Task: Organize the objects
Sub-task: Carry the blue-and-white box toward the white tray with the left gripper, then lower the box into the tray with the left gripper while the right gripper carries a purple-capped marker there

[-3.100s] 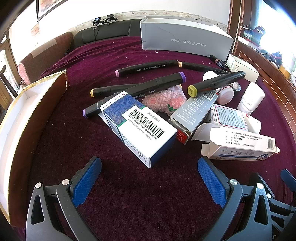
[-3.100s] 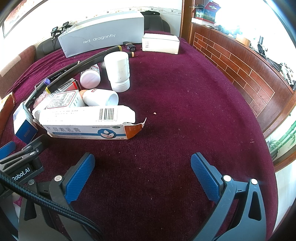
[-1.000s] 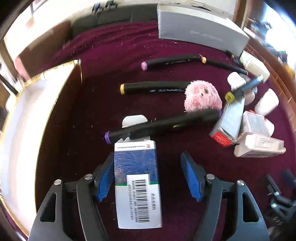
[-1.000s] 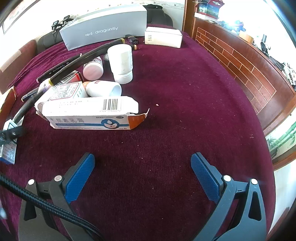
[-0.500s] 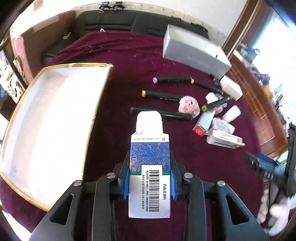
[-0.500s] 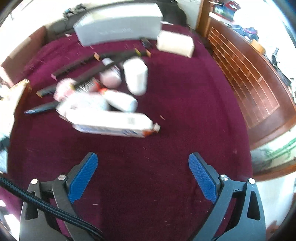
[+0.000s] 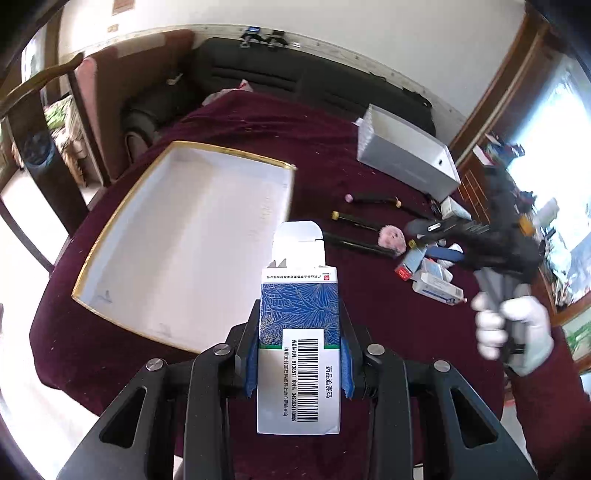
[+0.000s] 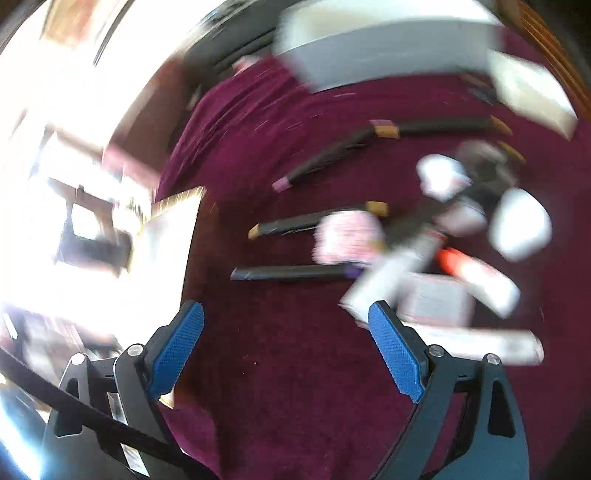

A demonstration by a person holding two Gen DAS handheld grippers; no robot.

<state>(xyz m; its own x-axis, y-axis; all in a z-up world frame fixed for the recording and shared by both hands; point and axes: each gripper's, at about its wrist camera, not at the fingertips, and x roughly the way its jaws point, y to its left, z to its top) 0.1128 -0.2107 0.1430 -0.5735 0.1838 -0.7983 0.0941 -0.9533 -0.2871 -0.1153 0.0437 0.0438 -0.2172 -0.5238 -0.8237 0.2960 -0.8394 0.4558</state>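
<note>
Black markers, seemingly beside pink plush

I see a white wall across the top of the left wrist view, with a black sofa under it. A wooden chair stands at the upper left. Bright daylight pours through a window at the right edge, beside a wooden frame. A dark red cloth covers the table.
</note>
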